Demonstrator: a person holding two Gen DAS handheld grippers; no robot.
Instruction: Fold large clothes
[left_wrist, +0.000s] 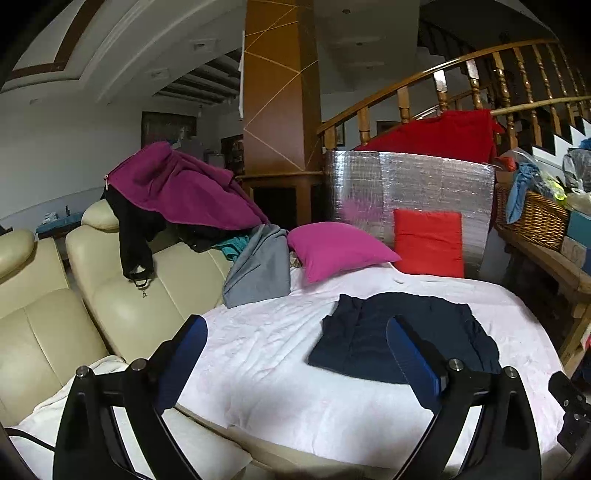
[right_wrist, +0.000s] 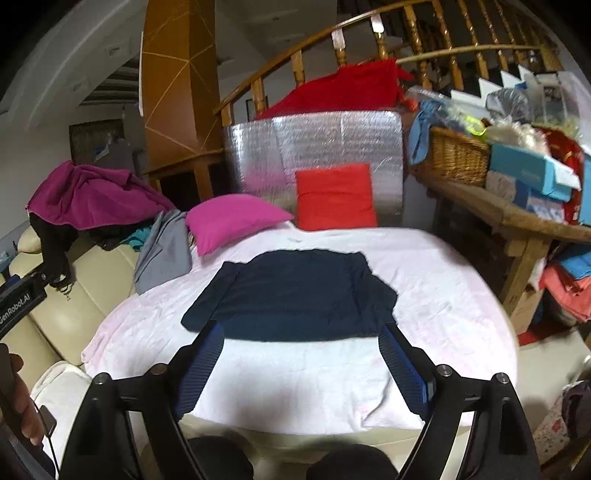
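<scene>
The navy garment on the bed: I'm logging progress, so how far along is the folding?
Partly done, it seems: the navy garment lies flat on the pink sheet, its sides apparently tucked inward. Nothing is in hand: the left gripper and right gripper hover with jaws open and empty. Still unfolded: the purple garment and grey one heaped on the sofa.

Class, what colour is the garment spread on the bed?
Dark navy garment, clearest in the right wrist view.

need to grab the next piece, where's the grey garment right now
The grey garment hangs over the edge where the cream sofa meets the white cover, left of the magenta pillow in both views.
</scene>
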